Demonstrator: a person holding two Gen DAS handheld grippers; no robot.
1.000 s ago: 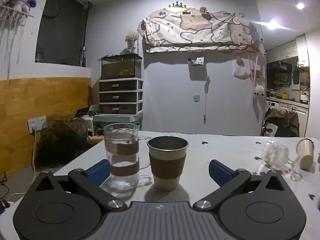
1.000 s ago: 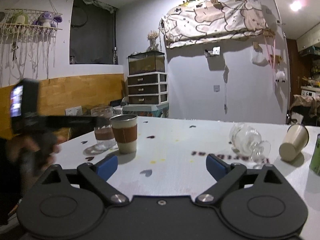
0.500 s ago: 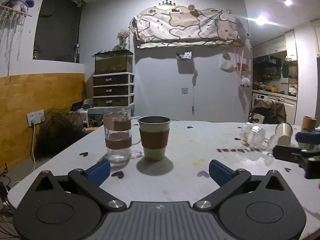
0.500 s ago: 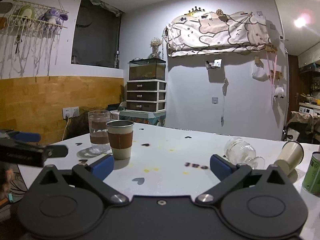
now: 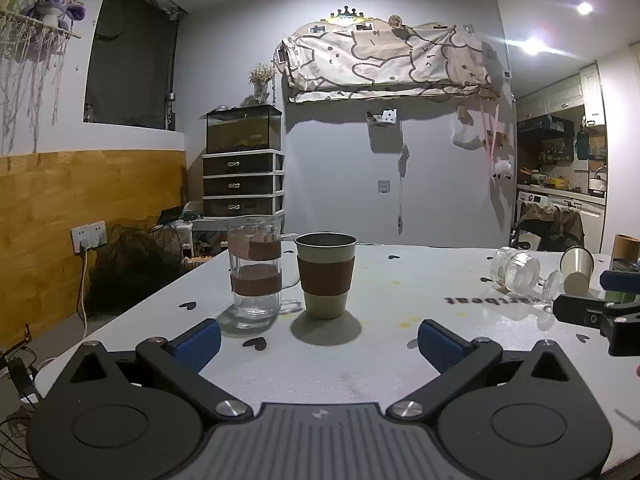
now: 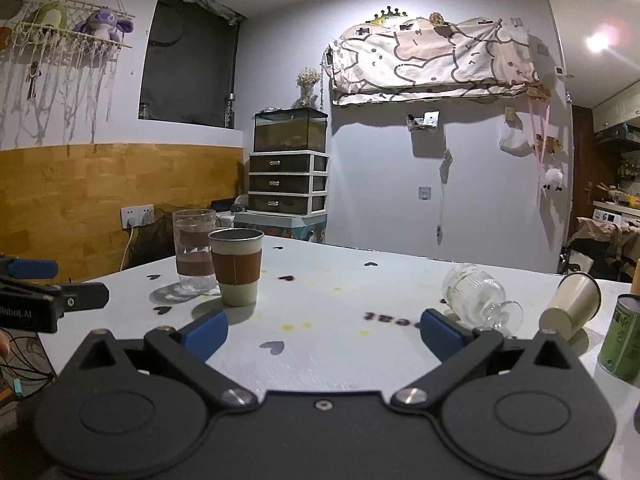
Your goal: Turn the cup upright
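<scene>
A cream paper cup point(image 6: 571, 305) lies on its side at the table's right; it also shows in the left wrist view point(image 5: 576, 270). A clear stemmed glass point(image 6: 476, 300) lies on its side just left of it, also in the left wrist view point(image 5: 520, 272). A sleeved cup point(image 5: 326, 274) stands upright beside a glass mug point(image 5: 254, 270) at the left; both show in the right wrist view, cup point(image 6: 236, 266) and mug point(image 6: 194, 250). My left gripper point(image 5: 318, 340) is open and empty, short of the upright cup. My right gripper point(image 6: 324, 330) is open and empty, short of the fallen glass.
The white table point(image 6: 340, 292) has heart marks and yellow stains. A green can point(image 6: 622, 340) stands at the far right edge. Drawers with a tank point(image 6: 288, 168) stand behind the table. The table's left edge point(image 5: 132, 308) drops off near the mug.
Both grippers have drawn back from the table and away from the upright cup and mug, staying open. Each gripper's fingers now show at the edge of the other's view.
</scene>
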